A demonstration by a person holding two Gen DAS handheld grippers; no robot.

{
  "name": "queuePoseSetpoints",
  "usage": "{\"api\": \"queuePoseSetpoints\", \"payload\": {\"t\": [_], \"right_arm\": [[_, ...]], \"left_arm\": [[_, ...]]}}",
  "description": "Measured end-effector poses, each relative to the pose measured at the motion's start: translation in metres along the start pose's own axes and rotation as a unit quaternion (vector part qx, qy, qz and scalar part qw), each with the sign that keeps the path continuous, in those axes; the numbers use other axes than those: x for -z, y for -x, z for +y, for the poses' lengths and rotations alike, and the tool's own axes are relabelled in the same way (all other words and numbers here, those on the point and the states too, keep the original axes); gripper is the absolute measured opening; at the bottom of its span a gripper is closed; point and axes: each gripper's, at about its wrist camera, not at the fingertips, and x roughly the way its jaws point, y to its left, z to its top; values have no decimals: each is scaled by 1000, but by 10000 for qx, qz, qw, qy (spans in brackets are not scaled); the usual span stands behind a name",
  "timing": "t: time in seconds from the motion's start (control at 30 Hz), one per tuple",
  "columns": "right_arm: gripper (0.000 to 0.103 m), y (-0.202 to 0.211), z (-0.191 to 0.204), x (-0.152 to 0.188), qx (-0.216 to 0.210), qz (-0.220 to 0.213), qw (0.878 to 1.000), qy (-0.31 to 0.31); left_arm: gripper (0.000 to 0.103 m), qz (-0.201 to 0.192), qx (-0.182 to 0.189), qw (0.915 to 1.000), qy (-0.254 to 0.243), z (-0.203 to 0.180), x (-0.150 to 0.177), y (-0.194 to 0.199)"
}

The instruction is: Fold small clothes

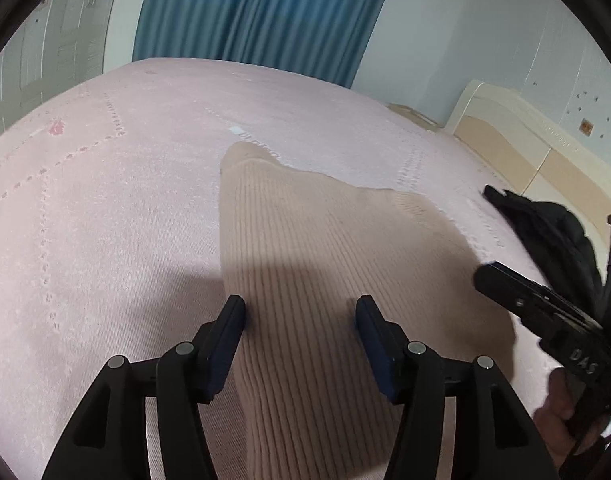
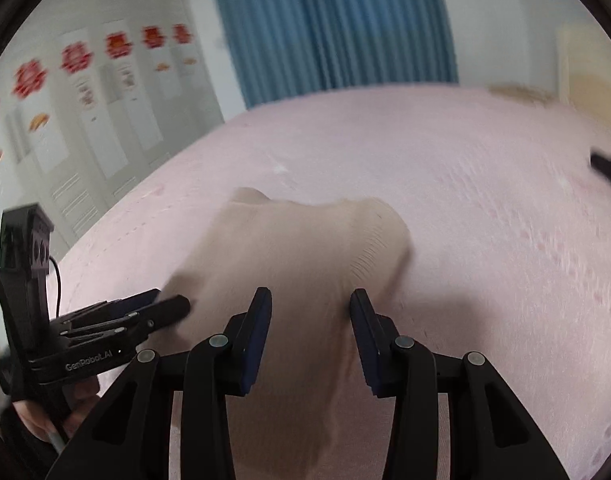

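So I've got a beige ribbed knit garment (image 1: 325, 264) spread out on the bed, lying flat on a pale pink bedspread with a stitched dotted pattern (image 1: 105, 208). It runs from right under my fingers away toward the middle of the bed, where its far end has a folded-up bit sticking out at the far left corner. My left gripper (image 1: 300, 312) hangs over the near part of it with the jaws released, a clear gap between the dark blue pads and only ribbed fabric showing through that gap; nothing is pinched. Same deal with my right gripper (image 2: 310, 306): jaws apart, hovering over the near end of the same garment, pads not pressing on anything as far as I can see. From the right wrist view the left gripper comes in low on the left, its fingertips right at the garment's left edge, though that view is smeared so I can't tell whether they touch the cloth. From the left wrist view the right gripper pokes in from the right, near the garment's right edge. Off to the right there's a crumpled black piece of clothing (image 1: 545, 232) lying apart from the beige one. A blue pleated curtain (image 1: 261, 12) hangs past the far edge of the bed, and a cream headboard (image 1: 517, 136) stands at the right.
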Motion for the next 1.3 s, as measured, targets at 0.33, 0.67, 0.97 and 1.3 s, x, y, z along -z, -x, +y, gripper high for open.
{"api": "queuePoseSetpoints", "payload": {"t": [0.33,0.67,0.97,1.3], "right_arm": [[29,-44,-1,1,614,741,9952,199],[29,-47,-11,2,598,925,9939,77],[38,-27,-28,4,354,819,9948,-498],[13,-12,-23,-1,-39,463,9977,-487]], "left_arm": [[60,261,-308,9984,-391,-15,4,-20],[63,274,-132,9988,-385,-10,4,-20],[61,-130,-112,9996,-237,-7,0,0],[57,-449,390,9982,-105,-7,-7,10]]}}
